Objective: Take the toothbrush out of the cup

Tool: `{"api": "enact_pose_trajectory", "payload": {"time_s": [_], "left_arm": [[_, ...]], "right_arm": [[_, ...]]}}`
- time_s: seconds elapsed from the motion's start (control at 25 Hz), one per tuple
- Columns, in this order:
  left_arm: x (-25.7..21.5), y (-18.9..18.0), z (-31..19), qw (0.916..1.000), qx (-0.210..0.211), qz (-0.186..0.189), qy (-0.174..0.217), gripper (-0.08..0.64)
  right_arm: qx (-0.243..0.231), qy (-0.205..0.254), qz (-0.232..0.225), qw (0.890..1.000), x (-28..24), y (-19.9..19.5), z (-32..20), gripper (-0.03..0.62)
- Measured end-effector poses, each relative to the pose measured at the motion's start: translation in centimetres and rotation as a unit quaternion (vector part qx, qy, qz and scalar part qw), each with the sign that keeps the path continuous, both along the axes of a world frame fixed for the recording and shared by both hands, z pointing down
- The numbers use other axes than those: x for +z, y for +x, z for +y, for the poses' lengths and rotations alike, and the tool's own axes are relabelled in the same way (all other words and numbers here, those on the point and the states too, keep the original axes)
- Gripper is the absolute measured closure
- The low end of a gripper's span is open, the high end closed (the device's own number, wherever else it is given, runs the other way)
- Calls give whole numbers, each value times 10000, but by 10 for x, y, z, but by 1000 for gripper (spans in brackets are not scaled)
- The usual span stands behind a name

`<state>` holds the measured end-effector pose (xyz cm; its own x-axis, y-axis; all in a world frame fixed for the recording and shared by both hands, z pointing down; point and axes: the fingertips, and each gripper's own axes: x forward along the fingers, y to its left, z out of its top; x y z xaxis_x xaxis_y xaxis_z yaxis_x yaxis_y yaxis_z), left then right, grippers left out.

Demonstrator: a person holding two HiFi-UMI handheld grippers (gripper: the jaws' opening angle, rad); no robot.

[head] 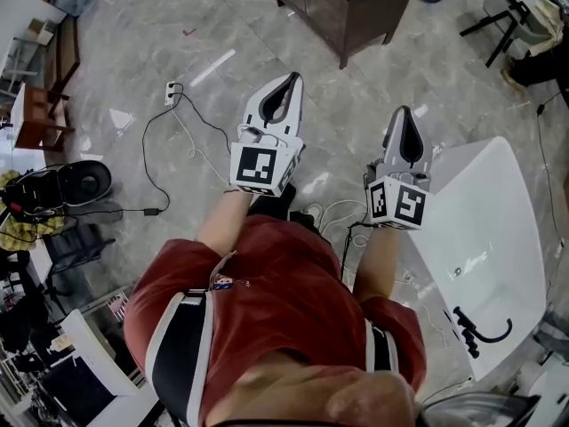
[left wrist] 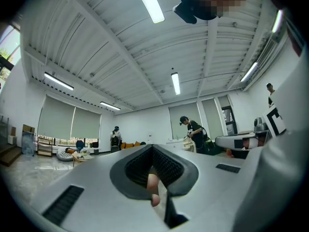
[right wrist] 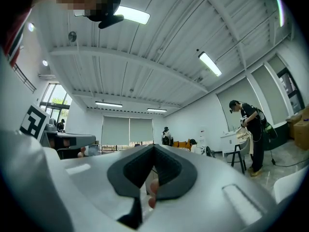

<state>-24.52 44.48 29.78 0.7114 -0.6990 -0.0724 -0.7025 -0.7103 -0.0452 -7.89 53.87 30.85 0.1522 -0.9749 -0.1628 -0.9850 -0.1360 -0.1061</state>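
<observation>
The person in the red shirt (head: 276, 283) stands on the grey marble floor (head: 133, 43) holding both tools out in front. The left gripper (head: 292, 79) has its jaws pressed together with nothing between them, and the right gripper (head: 402, 112) is the same, closed and empty. Both are over bare floor, well apart from each other.

Just beside the right gripper, on its outer side, is a white washbasin (head: 498, 238) with a black faucet (head: 480, 327) at its near end. Ahead stands a dark wooden cabinet (head: 347, 16). A white power strip (head: 172, 92) lies on the floor beyond the left gripper, with a black cable (head: 156, 154) looping away from it.

The gripper views look across the room, over the closed jaws, at the ribbed ceiling and its light strips (left wrist: 149, 4). A person in dark clothes (left wrist: 193, 132) works at a white table by the far wall, where grey blinds (left wrist: 67, 122) hang.

No view shows the toothbrush or the cup, so I cannot tell where they are.
</observation>
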Motion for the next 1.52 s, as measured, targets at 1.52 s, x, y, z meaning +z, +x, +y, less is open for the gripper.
{"api": "enact_pose_trajectory", "payload": {"time_s": [1.52], "left_arm": [[25,10,-312,9990,-372,208,-111,554]], "right_arm": [[251,-65,484,9985,-8,26,-309,584]]}}
